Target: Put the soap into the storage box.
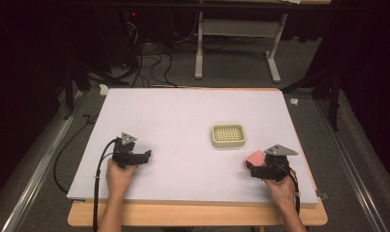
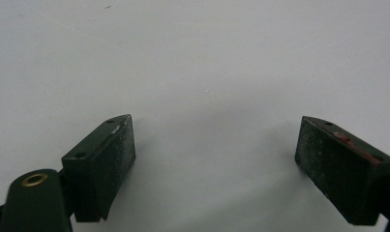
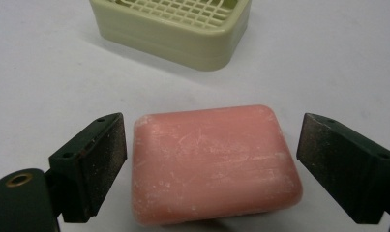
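A pink bar of soap (image 3: 213, 162) lies flat on the white table, between the spread jaws of my right gripper (image 3: 212, 159); neither jaw touches it. In the high view the soap (image 1: 255, 157) sits at the table's right front with the right gripper (image 1: 258, 169) over its near side. A pale green soap dish (image 1: 228, 135) with a grid top stands a little beyond it, and its near wall shows in the right gripper view (image 3: 173, 34). My left gripper (image 1: 143, 157) rests at the left front, open, with bare table between its pads (image 2: 217, 159).
The white table top (image 1: 183, 111) lies on a wooden board (image 1: 197, 215) whose edge shows at the front. Cables trail off the left side. A white table frame (image 1: 236, 43) stands on the floor behind.
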